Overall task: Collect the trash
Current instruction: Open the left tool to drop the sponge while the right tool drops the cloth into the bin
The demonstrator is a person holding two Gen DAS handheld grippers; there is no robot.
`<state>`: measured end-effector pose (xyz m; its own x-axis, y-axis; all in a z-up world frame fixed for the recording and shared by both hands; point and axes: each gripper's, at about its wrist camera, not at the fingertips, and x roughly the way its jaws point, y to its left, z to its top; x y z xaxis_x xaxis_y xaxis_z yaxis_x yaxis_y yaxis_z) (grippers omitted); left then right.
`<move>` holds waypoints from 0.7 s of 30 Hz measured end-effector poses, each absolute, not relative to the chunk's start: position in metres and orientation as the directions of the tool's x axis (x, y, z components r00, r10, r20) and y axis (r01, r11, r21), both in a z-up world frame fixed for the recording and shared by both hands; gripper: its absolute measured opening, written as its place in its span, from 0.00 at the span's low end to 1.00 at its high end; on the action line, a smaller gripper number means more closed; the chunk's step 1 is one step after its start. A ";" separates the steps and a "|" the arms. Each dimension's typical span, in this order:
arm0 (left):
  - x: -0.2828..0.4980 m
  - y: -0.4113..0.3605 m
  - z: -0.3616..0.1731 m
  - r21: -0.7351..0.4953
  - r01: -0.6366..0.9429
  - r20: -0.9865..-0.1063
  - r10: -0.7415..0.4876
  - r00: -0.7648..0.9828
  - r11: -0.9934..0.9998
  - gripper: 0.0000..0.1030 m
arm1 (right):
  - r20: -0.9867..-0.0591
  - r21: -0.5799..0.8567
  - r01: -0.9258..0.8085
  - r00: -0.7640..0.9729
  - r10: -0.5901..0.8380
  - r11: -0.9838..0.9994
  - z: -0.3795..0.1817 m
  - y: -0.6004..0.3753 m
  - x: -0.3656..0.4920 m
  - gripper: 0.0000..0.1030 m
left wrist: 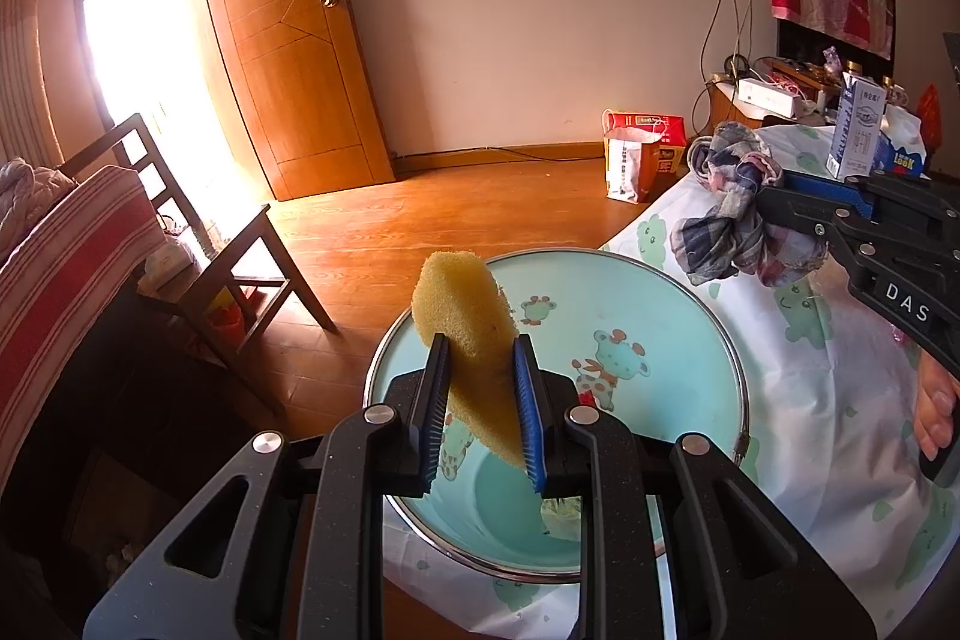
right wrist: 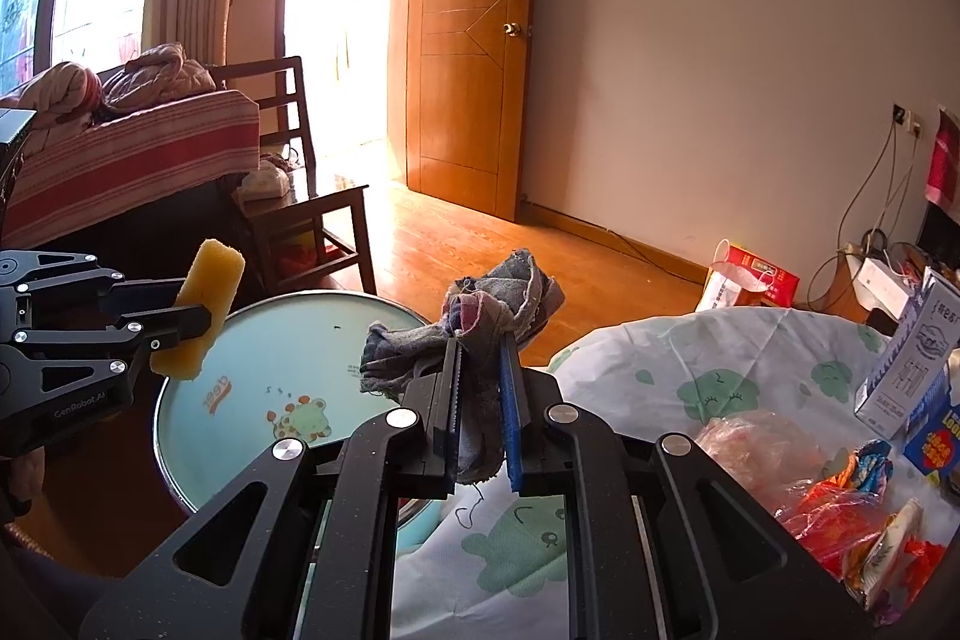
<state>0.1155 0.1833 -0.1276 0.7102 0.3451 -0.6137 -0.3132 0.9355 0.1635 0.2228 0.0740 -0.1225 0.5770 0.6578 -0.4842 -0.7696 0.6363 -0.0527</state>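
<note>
Over the basin [left wrist: 708,316], the left tool [left wrist: 480,400] grips a sponge [left wrist: 468,322] and the right tool [right wrist: 480,400], beside it, grips a rag [right wrist: 480,316]; both seem mid-carry, so next likely comes release into the basin.

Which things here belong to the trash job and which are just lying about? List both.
In the job: sponge in left gripper; rag in right gripper; basin; wrappers.
Lying about: milk carton, red gift bag, chair.

Cloth-covered table [right wrist: 690,370], milk carton [right wrist: 909,364], wrappers [right wrist: 840,514], basin [left wrist: 660,316] at edge
</note>
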 end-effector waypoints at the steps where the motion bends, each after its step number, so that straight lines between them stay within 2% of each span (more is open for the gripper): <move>1: 0.116 0.183 -0.128 0.163 -0.313 -0.615 0.344 0.709 0.936 0.21 | -0.486 -0.055 -0.771 0.576 0.658 0.634 -0.123 0.075 0.223 0.12; 8: 0.116 0.186 -0.127 0.159 -0.315 -0.616 0.344 0.709 0.936 0.22 | -0.490 -0.063 -0.780 0.567 0.662 0.622 -0.124 0.078 0.221 0.12; 11: 0.116 0.187 -0.128 0.158 -0.316 -0.617 0.344 0.708 0.935 0.27 | -0.496 -0.060 -0.798 0.545 0.676 0.599 -0.124 0.080 0.221 0.15; 12: 0.116 0.186 -0.127 0.157 -0.309 -0.617 0.338 0.711 0.938 0.28 | -0.495 -0.062 -0.802 0.542 0.680 0.594 -0.124 0.080 0.220 0.22; 13: 0.116 0.185 -0.128 0.165 -0.307 -0.615 0.341 0.711 0.937 0.33 | -0.495 -0.062 -0.809 0.533 0.686 0.584 -0.124 0.080 0.220 0.34; 14: 0.115 0.185 -0.128 0.166 -0.307 -0.613 0.342 0.712 0.937 0.37 | -0.494 -0.063 -0.812 0.531 0.688 0.581 -0.124 0.081 0.219 0.40; 15: 0.114 0.184 -0.128 0.164 -0.309 -0.612 0.342 0.713 0.937 0.49 | -0.495 -0.065 -0.814 0.529 0.689 0.578 -0.124 0.081 0.219 0.42; 16: 0.114 0.185 -0.127 0.162 -0.311 -0.608 0.343 0.716 0.936 0.54 | -0.496 -0.067 -0.813 0.530 0.688 0.578 -0.124 0.081 0.219 0.42; 21: 0.113 0.186 -0.128 0.157 -0.313 -0.611 0.342 0.714 0.937 0.58 | -0.494 -0.057 -0.806 0.535 0.685 0.589 -0.124 0.081 0.218 0.46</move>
<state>0.1132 0.1864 -0.1275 0.7144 0.3417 -0.6107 -0.3134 0.9365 0.1574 0.2185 0.0813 -0.1239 0.5353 0.6853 -0.4937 -0.8063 0.5887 -0.0571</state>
